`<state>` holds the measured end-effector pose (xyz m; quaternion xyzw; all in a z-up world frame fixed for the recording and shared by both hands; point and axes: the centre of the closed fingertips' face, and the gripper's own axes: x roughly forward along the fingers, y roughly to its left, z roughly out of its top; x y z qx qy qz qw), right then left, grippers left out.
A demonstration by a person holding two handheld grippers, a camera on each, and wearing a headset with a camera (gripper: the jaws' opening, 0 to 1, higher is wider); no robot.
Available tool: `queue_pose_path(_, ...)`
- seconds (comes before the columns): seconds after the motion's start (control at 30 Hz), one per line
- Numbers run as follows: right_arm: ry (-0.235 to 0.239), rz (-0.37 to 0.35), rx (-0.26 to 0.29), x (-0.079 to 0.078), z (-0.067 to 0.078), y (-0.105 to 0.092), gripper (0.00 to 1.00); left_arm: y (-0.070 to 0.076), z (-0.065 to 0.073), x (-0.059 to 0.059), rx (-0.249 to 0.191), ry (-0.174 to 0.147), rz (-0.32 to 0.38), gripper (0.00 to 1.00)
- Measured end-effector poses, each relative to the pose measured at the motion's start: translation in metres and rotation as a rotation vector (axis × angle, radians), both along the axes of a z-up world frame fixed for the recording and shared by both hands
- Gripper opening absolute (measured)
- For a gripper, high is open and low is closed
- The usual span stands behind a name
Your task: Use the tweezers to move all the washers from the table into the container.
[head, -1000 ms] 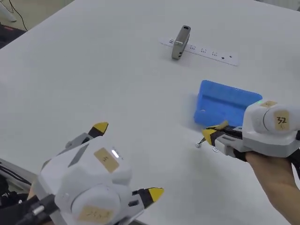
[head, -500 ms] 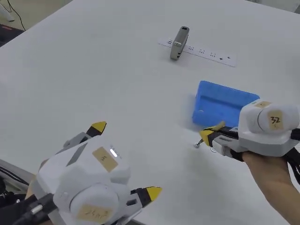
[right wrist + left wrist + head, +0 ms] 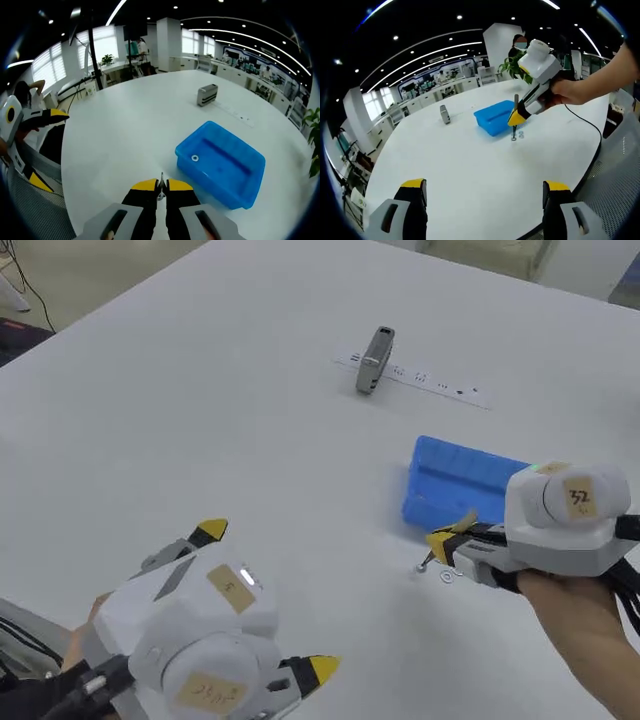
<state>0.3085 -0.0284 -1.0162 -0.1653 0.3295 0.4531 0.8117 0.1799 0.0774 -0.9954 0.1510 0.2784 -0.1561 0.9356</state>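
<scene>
Ok, count: 2 washers seen. Washer in bin (image 3: 194, 158) lies flat on the floor of the blue container (image 3: 220, 162), near the corner at left in the right gripper view. Washer on table (image 3: 447, 576) sits just beside the tweezers' tip. Also 1 pair of tweezers (image 3: 514, 130), 1 container, 2 grippers.

Right gripper (image 3: 161, 186): jaws together, clamped on the tweezers. A hand (image 3: 575, 615) holds it low over the white table (image 3: 200, 390), just in front of the container. Tweezers point down, tip at the tabletop; can't tell if the tip grips anything.

Left gripper (image 3: 483, 184): jaws wide apart over bare table, near the table edge, well apart from the work, facing the right gripper.

Far side: white power strip (image 3: 430, 380) w/ grey adapter (image 3: 372, 360) standing at its left end.
</scene>
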Motion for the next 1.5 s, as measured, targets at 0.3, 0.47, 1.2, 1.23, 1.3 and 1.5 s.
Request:
queue_pose_path(0.3, -0.016, 0.007, 0.019, 0.003, 0.021, -0.002, 0.01, 0.0, 0.004, 0.001, 0.01, -0.022, 0.0, 0.99)
queue_pose_path(0.47, -0.03, 0.015, 0.004, 0.005, 0.029, -0.004, 0.01, -0.001, 0.004, 0.001, 0.012, -0.025, -0.006, 0.99)
queue_pose_path(1.2, -0.059, 0.026, -0.005, 0.025, 0.054, -0.005, 0.01, -0.002, 0.001, -0.001, 0.016, -0.006, -0.018, 0.99)
queue_pose_path(1.23, -0.061, 0.026, -0.006, 0.026, 0.054, -0.005, 0.01, -0.003, 0.0, -0.001, 0.012, -0.002, -0.02, 0.99)
queue_pose_path(1.3, -0.061, 0.027, -0.006, 0.028, 0.054, -0.004, 0.01, -0.003, -0.001, -0.002, 0.015, 0.006, -0.02, 0.99)
queue_pose_path(1.5, -0.071, 0.019, -0.002, 0.04, 0.057, -0.002, 0.01, -0.003, -0.002, -0.002, 0.021, 0.011, -0.02, 0.99)
